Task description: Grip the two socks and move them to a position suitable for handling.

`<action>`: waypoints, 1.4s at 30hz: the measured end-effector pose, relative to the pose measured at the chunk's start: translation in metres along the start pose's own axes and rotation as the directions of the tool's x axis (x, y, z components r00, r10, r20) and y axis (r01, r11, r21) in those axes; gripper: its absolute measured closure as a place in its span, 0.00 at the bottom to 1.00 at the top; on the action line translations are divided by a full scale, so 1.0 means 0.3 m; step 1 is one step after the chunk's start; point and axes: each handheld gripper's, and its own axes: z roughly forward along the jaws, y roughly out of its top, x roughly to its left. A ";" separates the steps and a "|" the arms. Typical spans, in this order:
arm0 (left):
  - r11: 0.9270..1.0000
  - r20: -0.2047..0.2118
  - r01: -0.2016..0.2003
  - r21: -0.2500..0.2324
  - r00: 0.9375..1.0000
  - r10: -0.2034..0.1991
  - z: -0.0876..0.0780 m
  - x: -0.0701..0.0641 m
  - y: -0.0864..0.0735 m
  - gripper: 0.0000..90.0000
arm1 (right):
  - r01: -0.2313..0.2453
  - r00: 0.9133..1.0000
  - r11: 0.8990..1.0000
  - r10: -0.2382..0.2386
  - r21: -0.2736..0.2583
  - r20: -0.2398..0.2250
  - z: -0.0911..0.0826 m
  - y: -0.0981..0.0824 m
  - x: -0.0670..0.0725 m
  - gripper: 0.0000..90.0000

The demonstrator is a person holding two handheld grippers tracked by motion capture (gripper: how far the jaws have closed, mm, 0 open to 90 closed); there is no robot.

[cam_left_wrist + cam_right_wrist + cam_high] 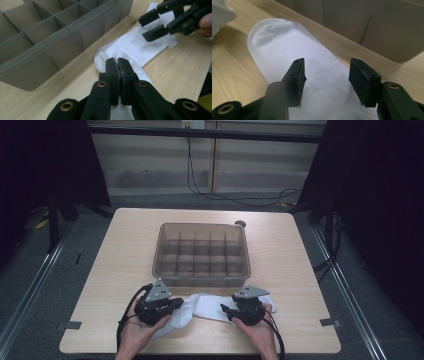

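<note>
High view | compartment bin: empty | left claw: pinching sock | right claw: spread

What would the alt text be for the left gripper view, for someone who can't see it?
The left gripper, its black jaws shut, pinches a fold of a white sock that lies on a wooden table. Beyond, the right gripper hovers open over the sock's far end, and a grey divided box stands at the left.
</note>
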 end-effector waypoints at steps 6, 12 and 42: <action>1.000 -0.036 0.010 0.018 0.999 -0.009 0.008 0.027 0.003 0.97 | 0.045 0.998 0.999 -0.045 -0.002 -0.044 0.016 0.023 0.047 0.51; 0.997 -0.076 0.062 0.034 0.995 -0.059 0.013 0.085 -0.034 0.92 | 0.080 0.994 0.997 -0.080 0.007 -0.069 0.044 0.037 0.089 0.51; 0.977 0.044 -0.036 0.210 0.999 0.027 0.053 0.027 -0.165 0.50 | 0.065 0.997 0.998 -0.065 0.013 -0.038 0.042 0.033 0.072 0.48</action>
